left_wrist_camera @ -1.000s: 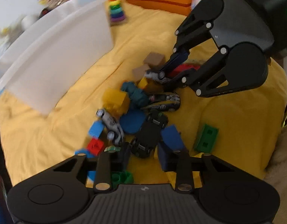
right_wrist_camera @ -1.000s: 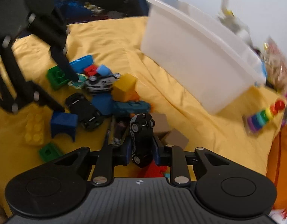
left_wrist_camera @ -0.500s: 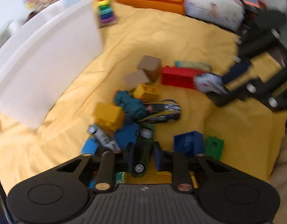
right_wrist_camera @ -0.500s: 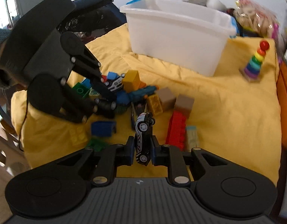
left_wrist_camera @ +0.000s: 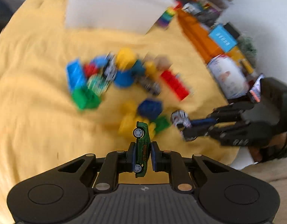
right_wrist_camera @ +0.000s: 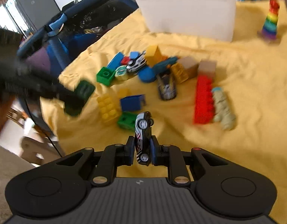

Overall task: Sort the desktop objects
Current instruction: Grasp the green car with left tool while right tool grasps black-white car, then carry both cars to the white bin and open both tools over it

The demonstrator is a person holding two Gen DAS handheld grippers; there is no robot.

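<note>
My left gripper [left_wrist_camera: 142,154] is shut on a green toy car [left_wrist_camera: 142,145], held on its side above the yellow cloth. My right gripper [right_wrist_camera: 142,149] is shut on a black and white toy car [right_wrist_camera: 143,134], also on its side. In the left wrist view the right gripper [left_wrist_camera: 182,127] shows at the right with that car [left_wrist_camera: 179,117]. In the right wrist view the left gripper [right_wrist_camera: 76,100] is a blur at the left with the green car [right_wrist_camera: 83,91]. A pile of bricks and cars [right_wrist_camera: 143,69] lies on the cloth. A white bin [right_wrist_camera: 188,9] stands behind it.
A red brick [right_wrist_camera: 204,99] and a pale green piece [right_wrist_camera: 222,108] lie right of the pile. A rainbow ring stacker [right_wrist_camera: 271,18] stands by the bin. Orange boxes and packages [left_wrist_camera: 203,37] line the far edge. A dark chair [right_wrist_camera: 69,28] stands beyond the cloth's left edge.
Both grippers have closed on a toy car and lifted it off the pile. The left one swung sideways and rolled with the green car. The right one drew back with the black and white car.
</note>
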